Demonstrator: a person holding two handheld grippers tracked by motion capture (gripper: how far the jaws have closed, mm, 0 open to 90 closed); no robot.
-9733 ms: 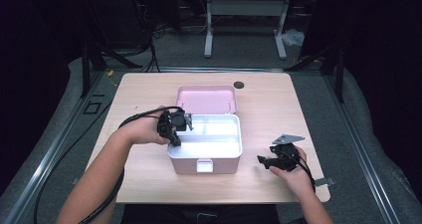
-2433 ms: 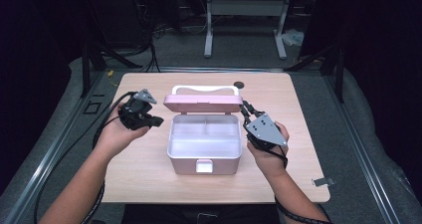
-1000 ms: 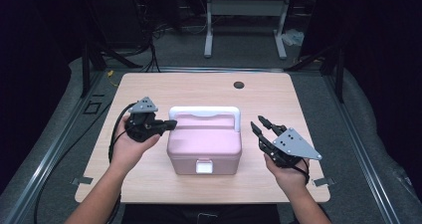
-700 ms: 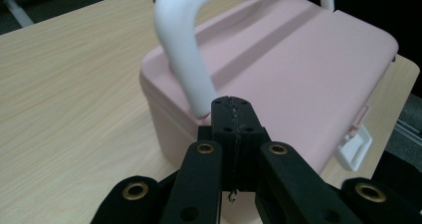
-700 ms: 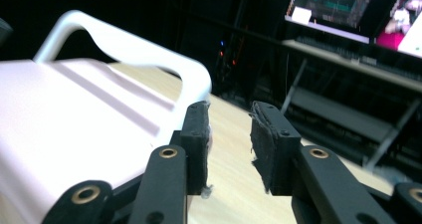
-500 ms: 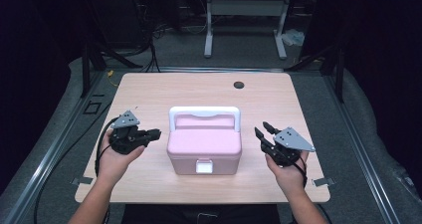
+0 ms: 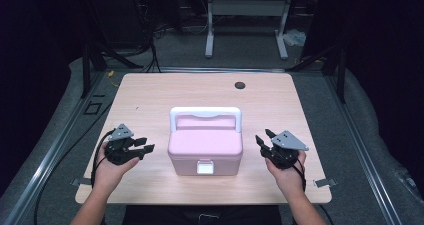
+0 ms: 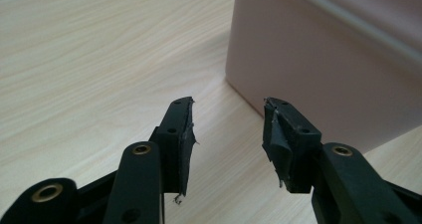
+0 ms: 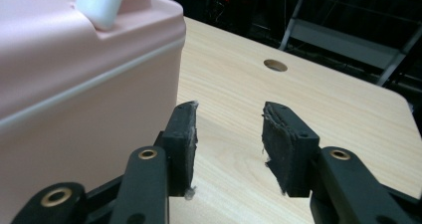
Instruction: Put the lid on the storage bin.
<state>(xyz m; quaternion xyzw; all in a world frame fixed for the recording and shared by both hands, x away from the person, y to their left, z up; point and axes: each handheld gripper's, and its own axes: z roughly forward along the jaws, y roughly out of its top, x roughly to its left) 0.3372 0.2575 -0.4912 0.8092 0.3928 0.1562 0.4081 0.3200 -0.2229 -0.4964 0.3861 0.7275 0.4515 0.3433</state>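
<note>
1. A light wooden table [image 7: 150, 92] stands in a dark room on grey floor; black cables [image 7: 150, 60] run across the floor beyond its far left corner.
2. Near the left edge, towards the near side, the left gripper [image 7: 146, 148] rests in a hand low over the wood. Its jaws have just been opening and now stand spread with nothing between them, pointing at the box's left wall; in the left gripper view [image 8: 226, 129] bare wood shows in the gap.
3. The pink box [image 7: 204, 152] sits in the middle of the table, nearer the near edge, lid closed, white handle [image 7: 205, 114] upright, white latch [image 7: 204, 167] on its front.
4. A dark round hole [image 7: 240, 85] lies in the table towards the far right corner; a pale metal stand [image 7: 245, 7] stands on the floor behind.
5. Near the right edge the right gripper [image 7: 263, 137] is held just beside the box, not touching. Its jaws have just been opening and are spread, empty [image 9: 228, 134].
6. Nothing stands between either gripper and the box.
</note>
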